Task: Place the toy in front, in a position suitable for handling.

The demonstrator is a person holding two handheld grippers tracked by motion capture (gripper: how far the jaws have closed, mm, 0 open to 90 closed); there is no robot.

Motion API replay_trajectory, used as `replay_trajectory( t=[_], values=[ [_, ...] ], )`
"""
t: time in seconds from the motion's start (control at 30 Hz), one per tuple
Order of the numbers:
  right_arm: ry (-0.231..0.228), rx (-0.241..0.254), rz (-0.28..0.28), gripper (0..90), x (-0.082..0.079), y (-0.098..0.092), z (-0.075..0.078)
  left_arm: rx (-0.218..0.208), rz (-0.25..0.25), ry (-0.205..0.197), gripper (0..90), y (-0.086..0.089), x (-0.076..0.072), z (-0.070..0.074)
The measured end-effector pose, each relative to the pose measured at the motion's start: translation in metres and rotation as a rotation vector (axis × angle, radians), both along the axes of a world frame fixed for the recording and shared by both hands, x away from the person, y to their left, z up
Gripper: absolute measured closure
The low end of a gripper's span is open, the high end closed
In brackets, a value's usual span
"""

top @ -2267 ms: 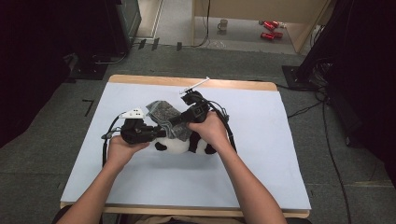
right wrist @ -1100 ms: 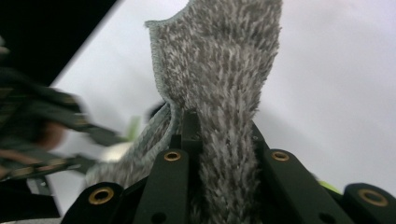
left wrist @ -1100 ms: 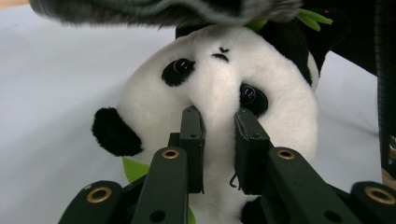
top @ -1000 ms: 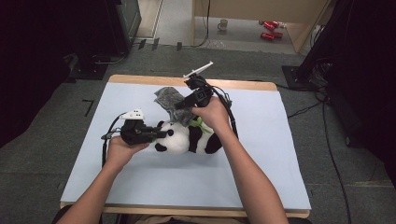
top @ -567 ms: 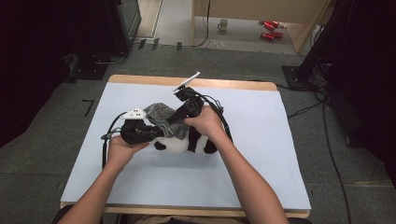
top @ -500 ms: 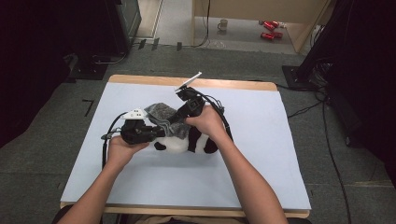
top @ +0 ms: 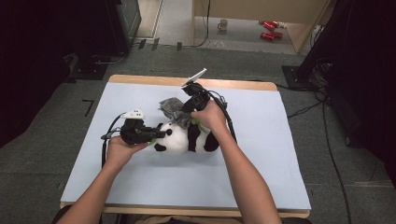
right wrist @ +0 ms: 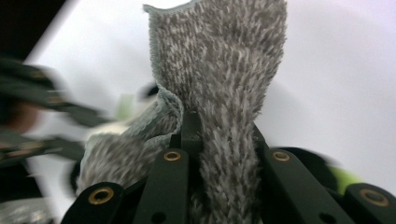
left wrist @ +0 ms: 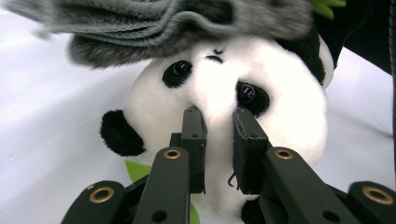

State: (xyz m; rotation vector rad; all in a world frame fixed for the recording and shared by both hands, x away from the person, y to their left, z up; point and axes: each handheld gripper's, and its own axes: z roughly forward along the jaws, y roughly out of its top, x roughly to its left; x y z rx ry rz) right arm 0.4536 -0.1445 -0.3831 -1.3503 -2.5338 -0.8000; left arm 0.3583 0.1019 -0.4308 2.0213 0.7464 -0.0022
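High view first: I've got the toy panda (top: pixel 187 138) lying on its side in the middle of the pale blue table (top: pixel 280 177), and my left gripper (top: pixel 156 134) is at its head, same spot as a second ago. The change is on the other side: my right gripper (top: pixel 187 108) has come down from where it was lifted a second ago, and the grey fuzzy cloth (top: pixel 173 109) it carries now sits bunched against the top of the panda's head rather than hanging above it.

Left gripper view: my jaws are pinched on the white plush of the panda's muzzle (left wrist: pixel 219 116), between the eyes, closed as far as the fur lets them. The grey cloth (left wrist: pixel 154 23) lies across the crown just above.

Right gripper view: the cloth (right wrist: pixel 224 79) is clamped between my jaws, its free end standing up beyond them; the surroundings are blurred.

So I judge the cloth is being drawn onto the head, like a cap, while I pin the toy steady.
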Motion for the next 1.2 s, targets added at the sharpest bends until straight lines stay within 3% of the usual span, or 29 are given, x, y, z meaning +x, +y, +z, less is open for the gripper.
replay_trajectory(
  t=[0.1,0.2,0.37,0.43,0.53,0.63,0.8,1.0,1.2],
  values=[
    [0.003,-0.038,-0.029,78.8,0.006,-0.011,-0.006,-0.009,-0.002,-0.005,77.8,0.0,-0.001,0.001],
    [0.007,-0.024,-0.056,78.7,0.009,-0.019,-0.01,-0.022,0.0,-0.002,77.8,0.0,0.0,0.001],
    [-0.053,-0.057,-0.1,78.6,0.009,-0.02,-0.006,-0.04,-0.002,0.012,77.8,0.001,0.001,0.001],
    [-0.077,-0.026,-0.114,78.6,0.007,-0.021,0.0,-0.045,0.002,0.013,77.8,0.002,0.001,0.001],
    [-0.093,0.065,-0.134,78.8,0.002,-0.026,0.016,-0.039,0.009,0.008,78.0,0.002,0.002,0.001],
    [-0.117,0.097,-0.111,78.8,-0.005,-0.028,0.029,-0.035,0.013,0.0,78.1,0.002,0.003,0.001],
    [-0.154,0.135,-0.08,78.8,-0.019,-0.029,0.04,-0.034,0.019,-0.012,78.3,0.0,0.003,0.002],
    [-0.187,0.196,-0.055,78.8,-0.037,-0.031,0.061,-0.039,0.04,0.004,78.5,0.0,0.005,0.001],
    [-0.219,0.2,-0.006,78.7,-0.057,-0.026,0.074,-0.04,0.081,0.036,78.4,0.001,0.011,0.0]
  ],
)
